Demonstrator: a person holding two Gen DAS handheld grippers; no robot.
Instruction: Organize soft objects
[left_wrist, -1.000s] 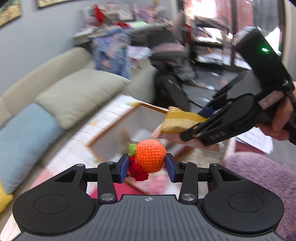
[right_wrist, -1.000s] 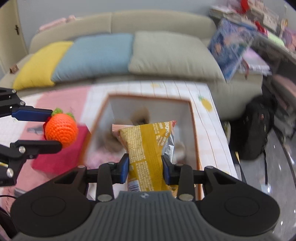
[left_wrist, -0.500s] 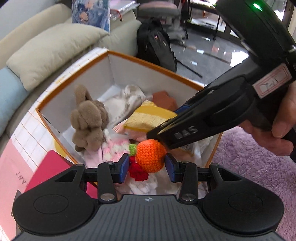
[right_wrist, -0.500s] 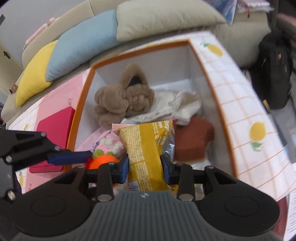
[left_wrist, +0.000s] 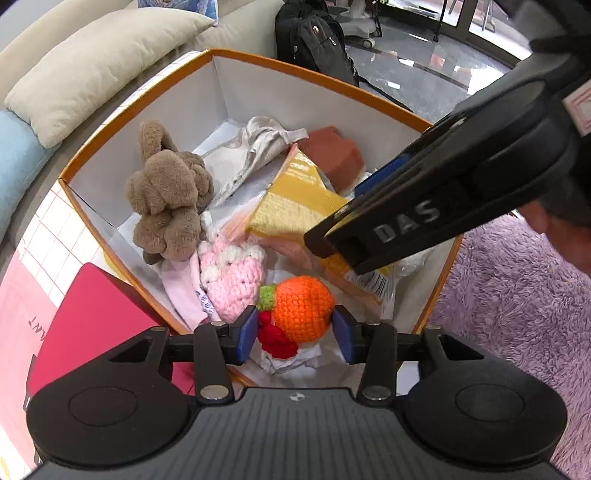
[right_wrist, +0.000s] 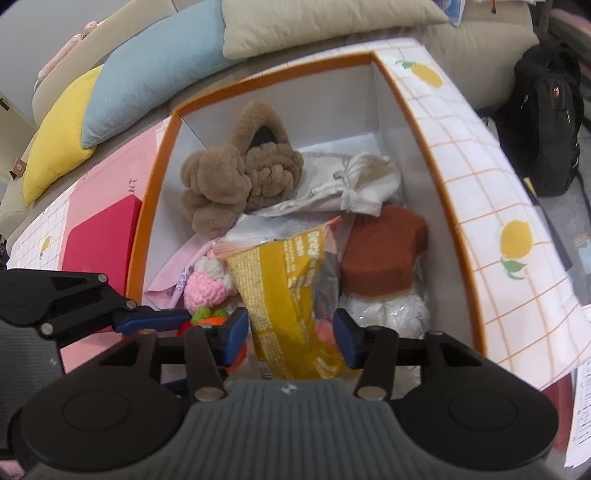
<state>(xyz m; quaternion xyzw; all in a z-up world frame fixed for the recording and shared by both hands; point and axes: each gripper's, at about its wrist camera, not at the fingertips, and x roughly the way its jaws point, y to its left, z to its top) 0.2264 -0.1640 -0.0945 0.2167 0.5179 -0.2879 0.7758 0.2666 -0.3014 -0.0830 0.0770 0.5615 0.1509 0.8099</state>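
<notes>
An orange-rimmed white box (left_wrist: 317, 75) holds soft things: a brown plush (left_wrist: 168, 192), a pink crochet piece (left_wrist: 232, 275), a grey cloth (left_wrist: 258, 147) and a brown sponge (left_wrist: 334, 155). My left gripper (left_wrist: 294, 329) is open low inside the box, its pads apart from the orange crochet fruit (left_wrist: 301, 308) lying between them. My right gripper (right_wrist: 291, 339) is open too, with the yellow snack bag (right_wrist: 291, 295) loose between its pads, resting in the box (right_wrist: 458, 147). The right gripper's body crosses the left wrist view (left_wrist: 443, 199).
A red box (left_wrist: 92, 321) lies left of the box on a pink sheet. A sofa with beige (right_wrist: 314, 22), blue (right_wrist: 155, 66) and yellow (right_wrist: 59, 136) cushions stands behind. A black backpack (right_wrist: 546, 122) is at the right. A purple shaggy rug (left_wrist: 517, 302) lies beside the box.
Both grippers dropped lower into the box and opened. The orange crochet fruit and the yellow snack bag were let go and now rest among the other soft things.
</notes>
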